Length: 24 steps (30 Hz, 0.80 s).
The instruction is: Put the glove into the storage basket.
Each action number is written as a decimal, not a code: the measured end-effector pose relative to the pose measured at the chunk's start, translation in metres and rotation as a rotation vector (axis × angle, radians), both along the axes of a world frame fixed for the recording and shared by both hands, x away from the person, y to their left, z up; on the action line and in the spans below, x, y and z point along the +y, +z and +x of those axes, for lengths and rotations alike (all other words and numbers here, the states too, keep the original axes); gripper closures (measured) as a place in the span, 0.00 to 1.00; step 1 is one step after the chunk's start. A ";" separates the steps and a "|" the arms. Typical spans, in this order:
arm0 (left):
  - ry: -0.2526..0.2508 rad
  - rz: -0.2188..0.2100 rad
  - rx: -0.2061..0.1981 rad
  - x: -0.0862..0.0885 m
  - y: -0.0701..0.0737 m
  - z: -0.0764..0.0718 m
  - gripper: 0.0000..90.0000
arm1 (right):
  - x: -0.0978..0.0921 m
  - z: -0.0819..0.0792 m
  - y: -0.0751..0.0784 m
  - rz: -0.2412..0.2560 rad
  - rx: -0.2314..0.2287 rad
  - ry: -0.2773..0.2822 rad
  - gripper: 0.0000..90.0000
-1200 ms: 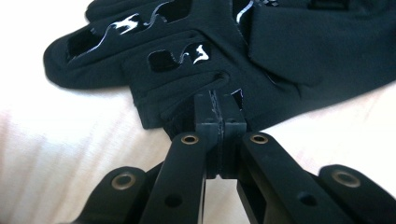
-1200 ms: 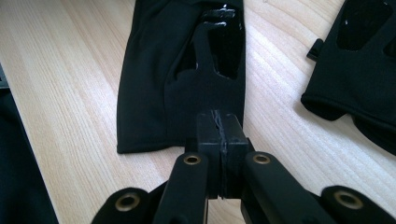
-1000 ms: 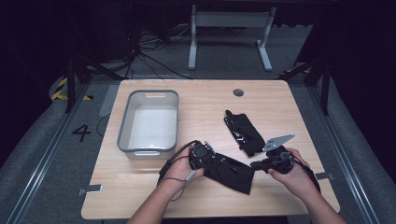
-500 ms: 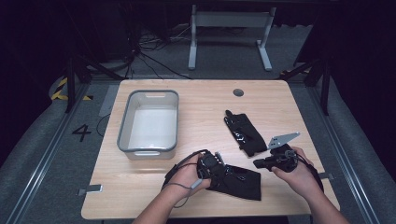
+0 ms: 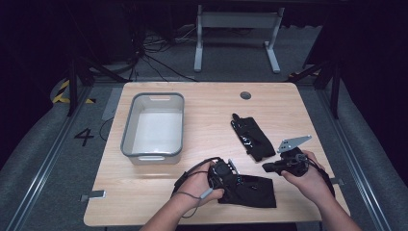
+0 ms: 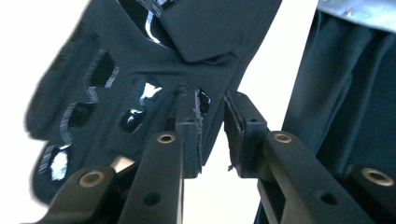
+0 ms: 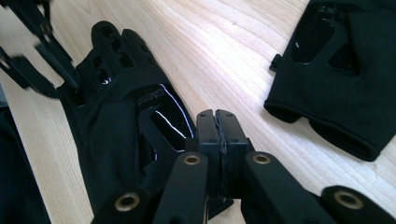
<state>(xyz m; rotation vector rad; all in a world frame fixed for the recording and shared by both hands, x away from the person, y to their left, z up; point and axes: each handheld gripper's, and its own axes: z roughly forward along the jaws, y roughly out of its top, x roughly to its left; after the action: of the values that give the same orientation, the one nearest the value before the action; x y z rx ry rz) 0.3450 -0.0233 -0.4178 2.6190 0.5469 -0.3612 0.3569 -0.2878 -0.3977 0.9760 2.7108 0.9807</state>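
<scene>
A black glove [image 5: 252,191] lies flat near the table's front edge, and a second black glove [image 5: 252,137] lies behind it. My left gripper [image 5: 235,178] is at the near glove's finger end. In the left gripper view the glove [image 6: 140,70] hangs close, its edge in the narrow gap of my left gripper [image 6: 212,135], whose pads are slightly apart. My right gripper [image 5: 265,168] points left at the cuff end. In the right gripper view my right gripper [image 7: 219,126] has its pads pressed together beside the near glove [image 7: 116,126]; nothing shows between them. The second glove [image 7: 341,70] lies at upper right.
A grey rectangular bin [image 5: 127,130] with nothing in it stands at the left of the wooden table [image 5: 207,115]. A round cable hole [image 5: 246,95] sits near the far edge. Dark floor, cables and a metal stand lie beyond the table.
My left hand and gripper moved toward the front and right, and the near glove shifted slightly the same way. The right gripper stayed almost where it was.
</scene>
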 end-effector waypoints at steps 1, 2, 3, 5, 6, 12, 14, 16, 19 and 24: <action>0.000 0.000 0.000 0.000 0.000 0.000 0.82 | 0.000 0.000 0.000 0.000 0.000 0.000 1.00; 0.017 -0.008 -0.008 0.003 0.002 0.000 0.82 | -0.001 0.000 0.000 0.000 0.001 -0.003 1.00; 0.024 -0.017 -0.019 0.006 0.005 0.002 0.80 | -0.001 0.001 0.000 0.001 -0.001 -0.001 1.00; 0.070 -0.051 -0.050 0.016 0.012 0.005 0.76 | -0.002 0.002 0.001 0.005 -0.004 -0.012 1.00; 0.088 -0.058 -0.060 0.020 0.014 0.006 0.76 | -0.002 0.002 0.002 0.009 -0.005 -0.017 1.00; 0.186 -0.096 -0.103 0.040 0.023 0.011 0.69 | -0.005 0.008 0.003 0.028 -0.013 -0.050 0.89; 0.204 -0.095 -0.116 0.044 0.025 0.011 0.68 | -0.006 0.009 0.004 0.034 -0.020 -0.061 0.85; 0.234 -0.097 -0.130 0.050 0.026 0.012 0.67 | -0.007 0.013 0.007 0.046 -0.004 -0.086 0.81; 0.294 -0.087 -0.151 0.066 0.028 0.012 0.66 | -0.012 0.025 0.013 0.043 -0.042 -0.158 0.73; 0.355 -0.079 -0.161 0.083 0.028 0.010 0.64 | -0.018 0.053 0.014 0.062 -0.028 -0.236 0.72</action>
<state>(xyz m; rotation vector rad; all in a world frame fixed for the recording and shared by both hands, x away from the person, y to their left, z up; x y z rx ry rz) 0.3553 0.0597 -0.3901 2.3867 0.9013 -0.0573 0.4096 -0.3054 -0.3841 1.2486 2.4827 1.0284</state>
